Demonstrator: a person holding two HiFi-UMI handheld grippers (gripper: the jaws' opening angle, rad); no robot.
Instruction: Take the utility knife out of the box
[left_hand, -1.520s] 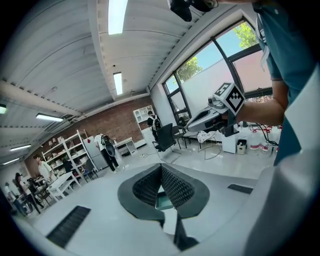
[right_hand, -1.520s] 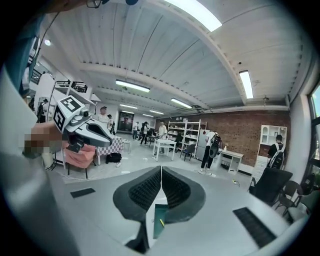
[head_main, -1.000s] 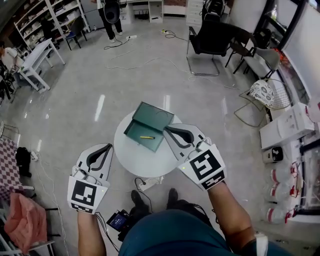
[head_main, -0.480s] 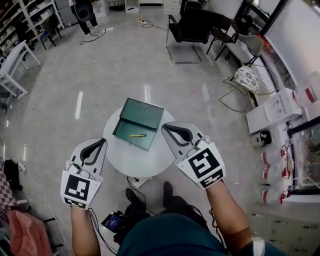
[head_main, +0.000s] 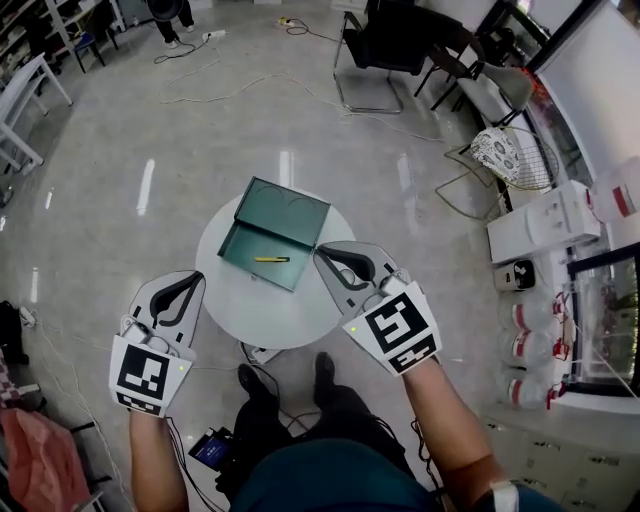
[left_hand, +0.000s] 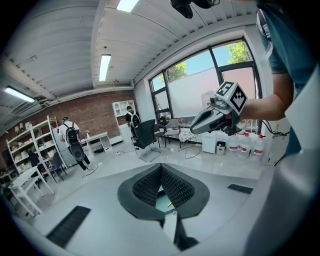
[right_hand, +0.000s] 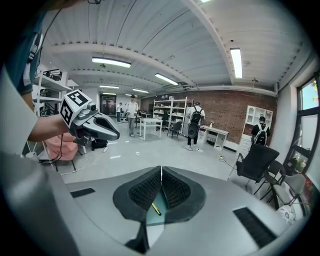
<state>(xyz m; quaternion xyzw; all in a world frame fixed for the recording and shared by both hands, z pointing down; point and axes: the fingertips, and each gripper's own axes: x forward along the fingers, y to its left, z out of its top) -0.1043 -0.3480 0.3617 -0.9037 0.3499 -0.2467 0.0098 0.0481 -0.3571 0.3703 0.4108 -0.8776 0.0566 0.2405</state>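
An open green box (head_main: 262, 247) sits on a small round white table (head_main: 270, 305), its lid (head_main: 284, 209) folded back on the far side. A yellow utility knife (head_main: 270, 259) lies flat inside the box tray. My right gripper (head_main: 322, 250) is shut and holds nothing, its tips just off the box's right corner. Off the table's left edge my left gripper (head_main: 194, 276) is also shut and holds nothing. Through the jaws of the right gripper view the knife (right_hand: 156, 209) shows below, and the left gripper view shows a sliver of the knife (left_hand: 170, 203).
A black chair (head_main: 385, 45) and a mesh chair (head_main: 505, 150) stand beyond the table, with cables (head_main: 300, 95) across the floor. White boxes (head_main: 545, 225) and water bottles (head_main: 535, 340) line the right side. A power strip (head_main: 258, 352) lies under the table by my feet.
The head view has shifted, so the table sits a little further left. Both grippers stay shut; the left one has sunk slightly toward the lower left.
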